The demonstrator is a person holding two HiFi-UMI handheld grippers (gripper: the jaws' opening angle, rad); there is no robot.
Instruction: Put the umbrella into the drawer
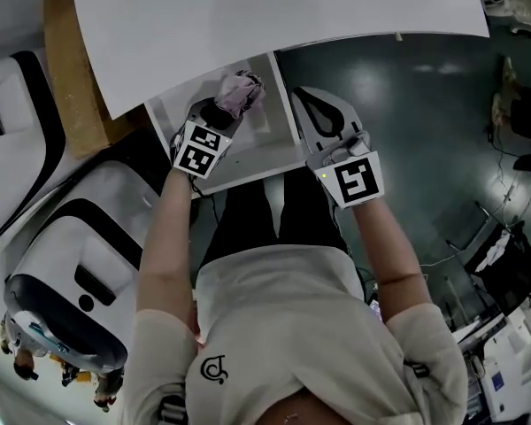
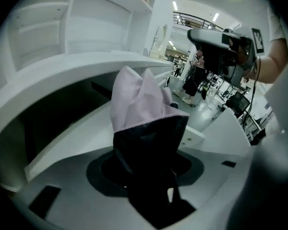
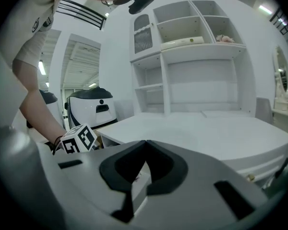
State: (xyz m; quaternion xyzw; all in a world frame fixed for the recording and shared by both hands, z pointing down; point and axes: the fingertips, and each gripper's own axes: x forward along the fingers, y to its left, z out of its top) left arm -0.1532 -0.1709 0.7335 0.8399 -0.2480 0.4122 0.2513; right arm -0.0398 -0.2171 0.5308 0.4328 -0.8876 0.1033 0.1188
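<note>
A folded umbrella (image 1: 241, 91), pink cloth with a dark lower part, hangs over the open white drawer (image 1: 284, 113) under the desk edge. My left gripper (image 1: 223, 113) is shut on it and points steeply down into the drawer. In the left gripper view the umbrella (image 2: 143, 123) fills the space between the jaws of the left gripper (image 2: 146, 169). My right gripper (image 1: 323, 115) hovers just right of the drawer's side wall, shut and empty. Seen from its own camera, the right gripper (image 3: 145, 143) has its tips touching, and the left gripper's marker cube (image 3: 79, 138) shows at the left.
The white desk top (image 1: 274, 7) spreads above the drawer. A white shelf unit (image 3: 192, 42) rises behind the desk. A white and black machine (image 1: 62, 264) stands at the left beside a wooden panel (image 1: 71, 69). Dark floor (image 1: 425, 104) lies to the right.
</note>
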